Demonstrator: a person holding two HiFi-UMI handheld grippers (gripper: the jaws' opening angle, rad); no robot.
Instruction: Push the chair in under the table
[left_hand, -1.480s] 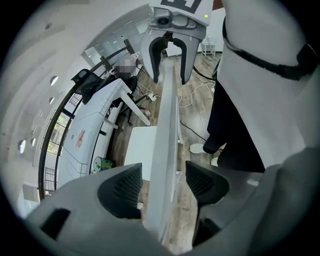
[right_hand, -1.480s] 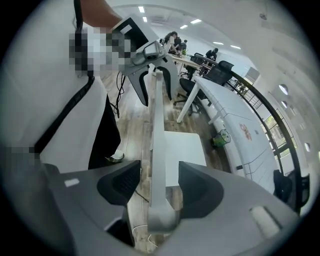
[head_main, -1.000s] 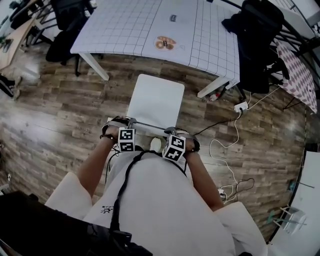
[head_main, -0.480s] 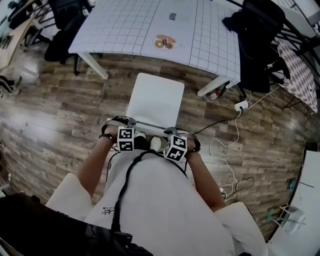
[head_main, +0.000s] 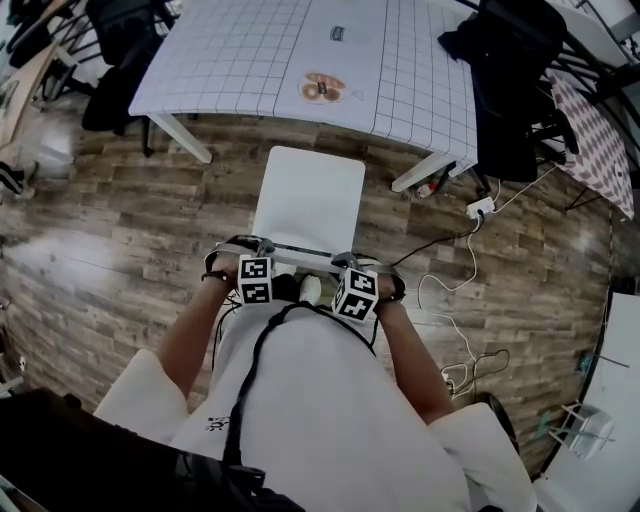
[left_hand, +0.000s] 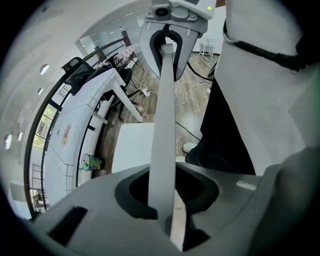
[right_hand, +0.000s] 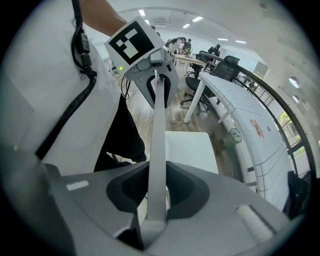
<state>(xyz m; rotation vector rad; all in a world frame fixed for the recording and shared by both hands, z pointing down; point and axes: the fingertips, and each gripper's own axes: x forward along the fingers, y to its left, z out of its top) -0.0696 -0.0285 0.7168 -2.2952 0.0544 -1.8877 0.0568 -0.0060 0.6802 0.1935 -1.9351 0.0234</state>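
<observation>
**A:** Nearest in?

**B:** White shirt (head_main: 320, 400), filling the bottom of the head view. Just beyond, left tongs (left_hand: 162, 197) and right tongs (right_hand: 157, 197), both pointing steeply down.

**A:** Gripping anything?

**B:** Both clamped on the pale flat top rail (head_main: 300, 252) of the white square-seated chair (head_main: 310, 200), one near each end. Left pair just been closing, rail between its jaws. Right pair pressed on the same rail.

**A:** And the chair?

**B:** Standing on the brown wood-plank floor (head_main: 120, 240), backrest toward the person. Seat out in the open, short of the near edge of the white grid-lined worktop (head_main: 250, 50). Lined up between the two white worktop legs (head_main: 185, 135).

**A:** Further out?

**B:** White socket strip (head_main: 482, 210) with its cable on the floor to the right. Orange round print (head_main: 322, 87) on the worktop, black garment (head_main: 510, 70) bundled by its right end.
</observation>
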